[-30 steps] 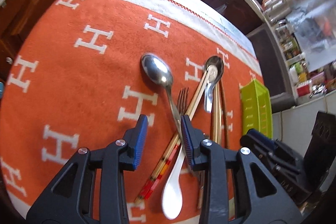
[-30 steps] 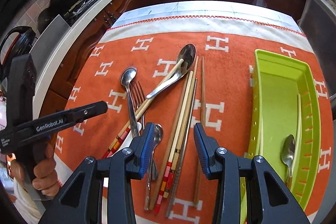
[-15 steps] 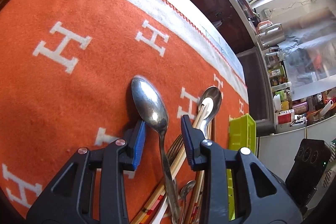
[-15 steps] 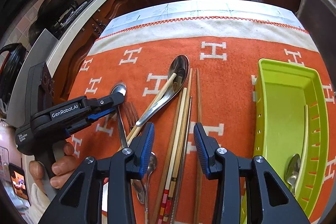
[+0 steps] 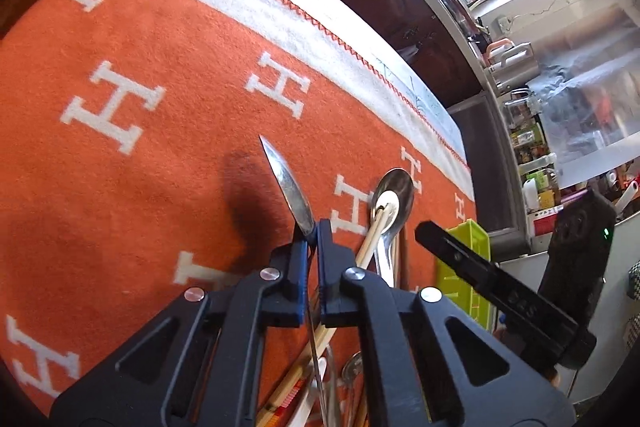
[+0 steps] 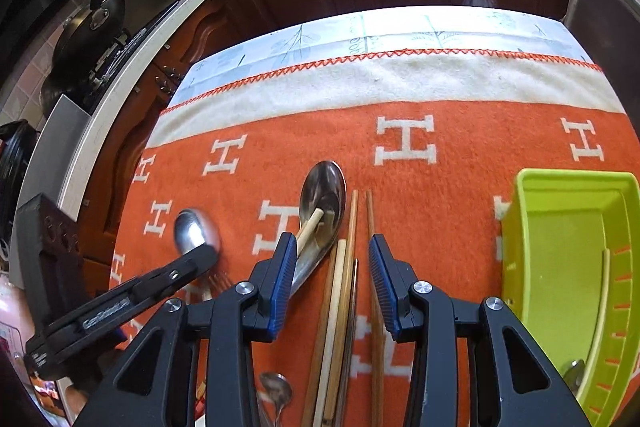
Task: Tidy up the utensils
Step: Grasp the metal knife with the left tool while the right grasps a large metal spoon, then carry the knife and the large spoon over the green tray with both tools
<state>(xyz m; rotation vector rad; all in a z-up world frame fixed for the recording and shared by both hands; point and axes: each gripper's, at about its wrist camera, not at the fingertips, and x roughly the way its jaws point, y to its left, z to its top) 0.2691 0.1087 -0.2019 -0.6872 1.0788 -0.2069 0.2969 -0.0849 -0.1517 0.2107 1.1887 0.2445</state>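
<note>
Left wrist view: left gripper (image 5: 313, 231) was clamped on a steel spoon (image 5: 291, 189) at the neck, bowl turned edge-on and sticking out past the fingertips over the orange blanket (image 5: 132, 163), its shadow on the cloth to the left. Larger spoon (image 5: 394, 189) lay right of it with a chopstick tip in its bowl. Green tray (image 5: 466, 239) sat further right, partly hidden behind the right gripper.

Right wrist view: right gripper (image 6: 330, 269) had jaws apart, gripping nothing, hovering over the chopsticks (image 6: 348, 267) lying between them. Large spoon just ahead-left. Green tray at far right edge, a small spoon (image 6: 574, 371) inside. Left gripper at left, holding the steel spoon there.
</note>
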